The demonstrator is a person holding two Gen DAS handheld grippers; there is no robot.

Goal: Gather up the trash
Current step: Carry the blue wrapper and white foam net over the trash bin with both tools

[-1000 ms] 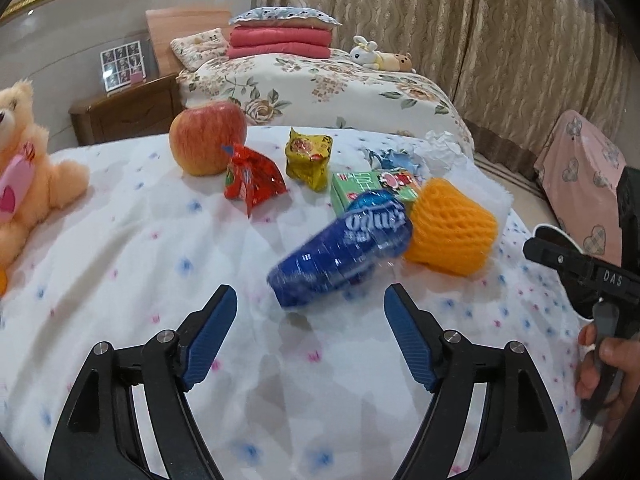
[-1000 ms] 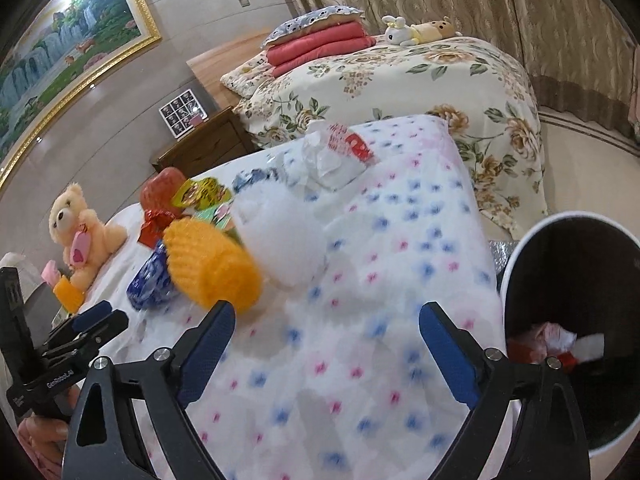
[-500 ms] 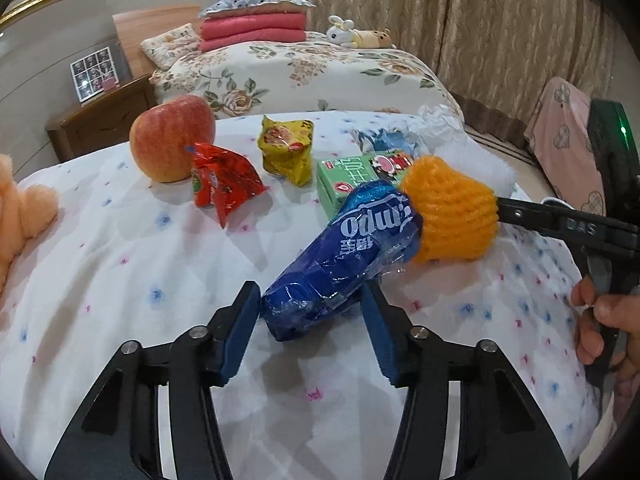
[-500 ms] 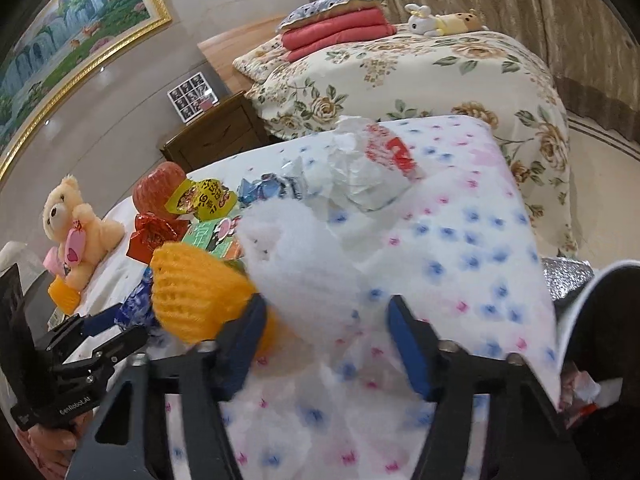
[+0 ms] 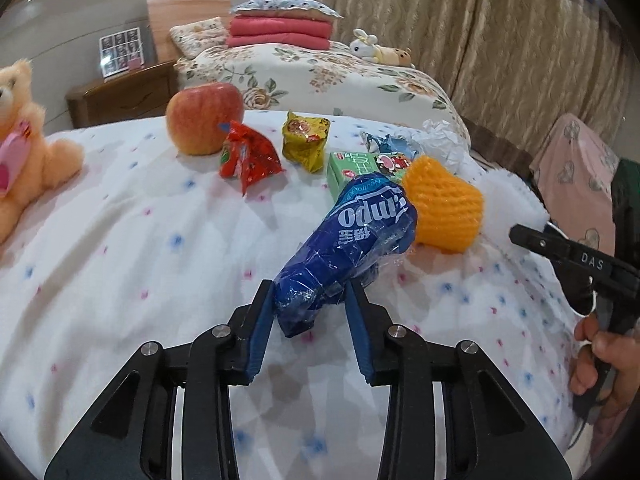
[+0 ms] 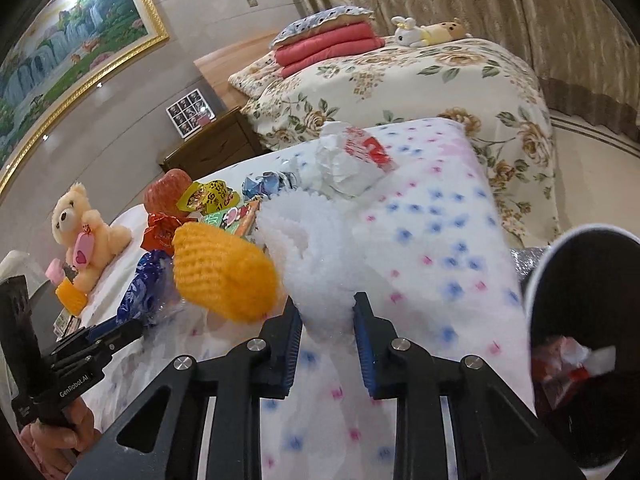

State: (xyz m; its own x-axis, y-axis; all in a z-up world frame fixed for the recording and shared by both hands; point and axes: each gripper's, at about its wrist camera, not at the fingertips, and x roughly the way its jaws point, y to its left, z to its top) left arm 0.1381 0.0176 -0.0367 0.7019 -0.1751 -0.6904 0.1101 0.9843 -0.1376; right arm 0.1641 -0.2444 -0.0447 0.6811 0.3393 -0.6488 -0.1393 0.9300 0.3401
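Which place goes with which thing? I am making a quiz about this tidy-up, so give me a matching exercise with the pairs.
Things:
1. blue wrapper
2. white foam net
3. apple
4. crumpled red and white scraps

Places:
A. inside the dark bin
B. between the pads of the right gripper
C. on the dotted cloth, beside the red packet
D. between the pads of the left gripper

Pairs: 1-D, 2-B, 3-C, 4-A

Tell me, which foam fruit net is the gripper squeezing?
The white foam net, pinched by the right gripper; the orange foam net lies free beside it.
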